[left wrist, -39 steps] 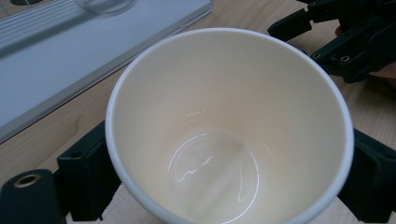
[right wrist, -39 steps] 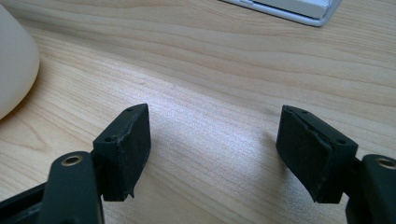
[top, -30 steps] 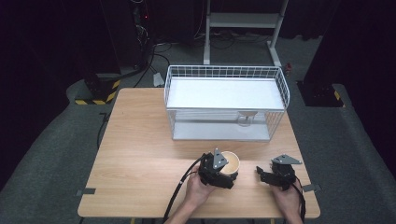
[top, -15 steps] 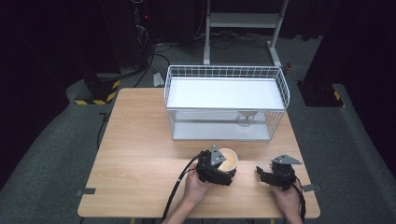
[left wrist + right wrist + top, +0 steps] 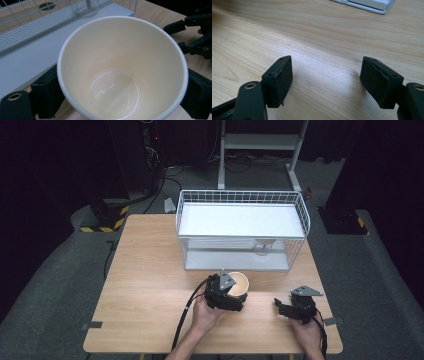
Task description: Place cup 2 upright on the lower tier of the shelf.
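A cream paper cup (image 5: 239, 283), empty inside (image 5: 117, 75), stands out near the table's front edge, just before the wire basket. My left gripper (image 5: 231, 292) is shut on it, one black pad (image 5: 47, 95) on each side of the cup's wall. To its right, my right gripper (image 5: 281, 308) rests low over the wood with its jaws pointing left. Its pads (image 5: 280, 80) stand apart, and between them there is bare wood. From the left gripper view, the right gripper (image 5: 197, 35) lies beyond the cup's rim.
A white wire basket (image 5: 242, 200) with a white floor takes up the back middle of the wooden table (image 5: 145, 270). A clear glass thing (image 5: 83, 6) stands by the basket's front wall. Black cables trail from both grippers toward the front edge.
My left gripper has moved a little toward the basket with the cup held in it. The right gripper has stayed where it was.
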Tool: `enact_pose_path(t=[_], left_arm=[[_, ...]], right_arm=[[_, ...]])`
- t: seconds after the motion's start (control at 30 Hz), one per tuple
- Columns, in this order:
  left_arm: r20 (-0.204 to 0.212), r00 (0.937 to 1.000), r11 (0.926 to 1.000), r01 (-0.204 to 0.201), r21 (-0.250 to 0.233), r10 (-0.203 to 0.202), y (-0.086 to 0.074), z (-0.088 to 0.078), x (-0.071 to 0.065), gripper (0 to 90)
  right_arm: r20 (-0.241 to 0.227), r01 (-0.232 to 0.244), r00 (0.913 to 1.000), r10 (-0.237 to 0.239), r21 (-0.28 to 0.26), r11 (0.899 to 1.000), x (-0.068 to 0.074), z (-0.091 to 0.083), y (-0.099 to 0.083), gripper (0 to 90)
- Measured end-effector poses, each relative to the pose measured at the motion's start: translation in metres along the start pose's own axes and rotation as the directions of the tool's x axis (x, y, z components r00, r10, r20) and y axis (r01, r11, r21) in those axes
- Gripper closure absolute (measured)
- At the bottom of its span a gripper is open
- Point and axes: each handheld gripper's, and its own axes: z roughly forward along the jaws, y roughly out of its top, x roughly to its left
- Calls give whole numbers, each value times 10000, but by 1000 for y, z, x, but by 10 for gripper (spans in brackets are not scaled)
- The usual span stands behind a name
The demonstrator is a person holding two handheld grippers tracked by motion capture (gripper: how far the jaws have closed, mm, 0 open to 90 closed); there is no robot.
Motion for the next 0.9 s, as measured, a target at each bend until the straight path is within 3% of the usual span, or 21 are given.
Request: enact_pose_path(t=[0.1, 0.3, 0.43, 0.67, 0.9], left_arm=[[-7, 9999, 9998, 171, 67, -171, 2, 1, 5, 97], [-267, 9996, 9999, -27, 158, 31, 8, 2, 10, 97], [-215, 9994, 9996, 274, 44, -273, 11, 2, 15, 97], [-292, 9992, 9996, 279, -5, -279, 18, 4, 20, 97], [-431, 9977, 9986, 527, 14, -526, 18, 7, 29, 97]], right_arm=[[-1, -10, 10000, 10, 3, 10000, 0, 0, 0, 263], [-1, -8, 10000, 8, 2, 10000, 0, 0, 0, 262], [-7, 12, 10000, -12, 2, 10000, 0, 0, 0, 261], [-7, 11, 10000, -11, 1, 10000, 0, 0, 0, 261], [-8, 7, 10000, -7, 2, 10000, 0, 0, 0, 261]])
